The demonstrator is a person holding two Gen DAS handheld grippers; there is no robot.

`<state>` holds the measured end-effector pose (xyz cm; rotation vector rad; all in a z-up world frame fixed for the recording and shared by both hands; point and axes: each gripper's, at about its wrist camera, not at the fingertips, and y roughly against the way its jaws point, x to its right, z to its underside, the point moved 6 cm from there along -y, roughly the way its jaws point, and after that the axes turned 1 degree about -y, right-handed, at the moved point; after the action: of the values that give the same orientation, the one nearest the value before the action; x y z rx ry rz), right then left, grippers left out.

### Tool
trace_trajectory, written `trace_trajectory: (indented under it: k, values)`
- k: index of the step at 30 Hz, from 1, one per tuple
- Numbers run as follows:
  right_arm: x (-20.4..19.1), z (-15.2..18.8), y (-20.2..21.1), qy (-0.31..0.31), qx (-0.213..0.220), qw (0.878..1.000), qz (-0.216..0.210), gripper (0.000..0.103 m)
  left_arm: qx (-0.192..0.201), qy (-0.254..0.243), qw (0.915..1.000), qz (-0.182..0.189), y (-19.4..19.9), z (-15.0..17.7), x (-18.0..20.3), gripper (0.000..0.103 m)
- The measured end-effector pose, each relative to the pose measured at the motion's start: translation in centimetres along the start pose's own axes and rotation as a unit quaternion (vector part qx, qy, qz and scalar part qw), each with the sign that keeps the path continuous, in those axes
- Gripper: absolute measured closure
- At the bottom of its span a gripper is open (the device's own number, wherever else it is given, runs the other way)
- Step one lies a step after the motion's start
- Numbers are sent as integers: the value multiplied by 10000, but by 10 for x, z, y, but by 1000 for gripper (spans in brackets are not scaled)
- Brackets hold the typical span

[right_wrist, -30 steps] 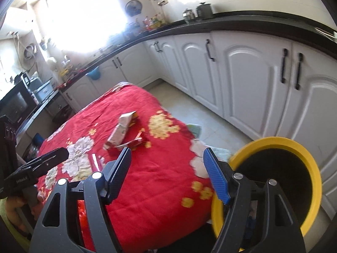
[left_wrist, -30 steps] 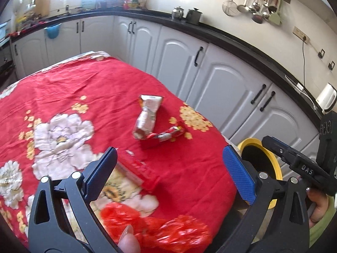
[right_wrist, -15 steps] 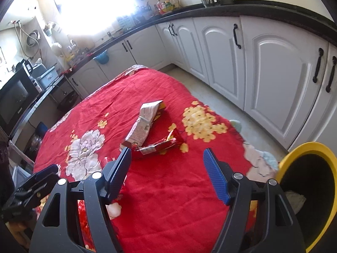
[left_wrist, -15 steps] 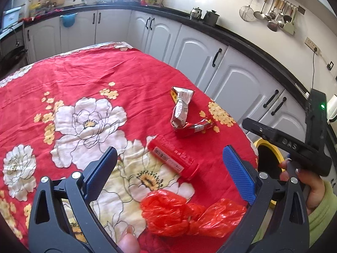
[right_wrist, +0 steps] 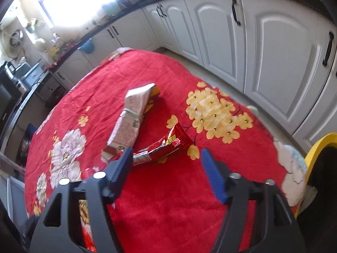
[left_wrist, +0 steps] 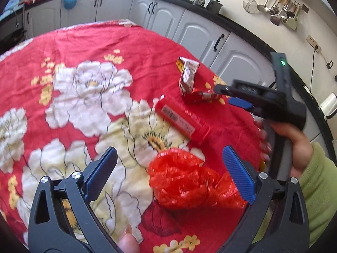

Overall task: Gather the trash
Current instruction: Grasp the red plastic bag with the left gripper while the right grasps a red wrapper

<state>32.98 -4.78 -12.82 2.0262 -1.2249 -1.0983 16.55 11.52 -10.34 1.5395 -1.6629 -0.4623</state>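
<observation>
My left gripper (left_wrist: 169, 174) hangs with its fingers spread wide over the floral red tablecloth (left_wrist: 88, 48), the crumpled red plastic bag (left_wrist: 189, 181) lying between them nearer the right pad, the red tube (left_wrist: 182, 121) just beyond. My right gripper (right_wrist: 167, 170) is also spread apart with nothing between; the red snack wrapper (right_wrist: 164, 145) sits just ahead, touching the silver packet (right_wrist: 132, 119), and the yellow-rimmed bin (right_wrist: 316, 149) is at far right.

We see left claw (left_wrist: 168, 164): black frame, blue ribbed pads (left_wrist: 238, 177), silver screws | right claw (right_wrist: 166, 168): same black frame, blue pads, green LED on its body | hand (left_wrist: 294, 141): bare skin, lime-green sleeve (left_wrist: 316, 189)
</observation>
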Motion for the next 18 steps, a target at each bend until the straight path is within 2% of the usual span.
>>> trace_trajectory:
  k: [5,7,9,12,14,18]
  values:
    - [3,-4,-23,-248,-188,9995,38,55,-206,70,9998,10,-10,15,2,11]
    - [-1,-5,-28,-81,-182,9998,84,60,-291,148,9995,20,-15,19,2,11]
    - [-2,-4,-30,-45,-182,9998,112,72,-358,176,9992,26,-19,24,2,11]
    - [2,-3,-30,16,-172,9998,104,82,-423,219,9988,110,-23,30,5,20]
    - [5,-1,-29,96,-154,9998,90,84,-414,194,9989,138,-23,32,9,23]
    - [4,5,-25,270,-102,9995,133,88,-411,71,9988,241,-24,35,19,47]
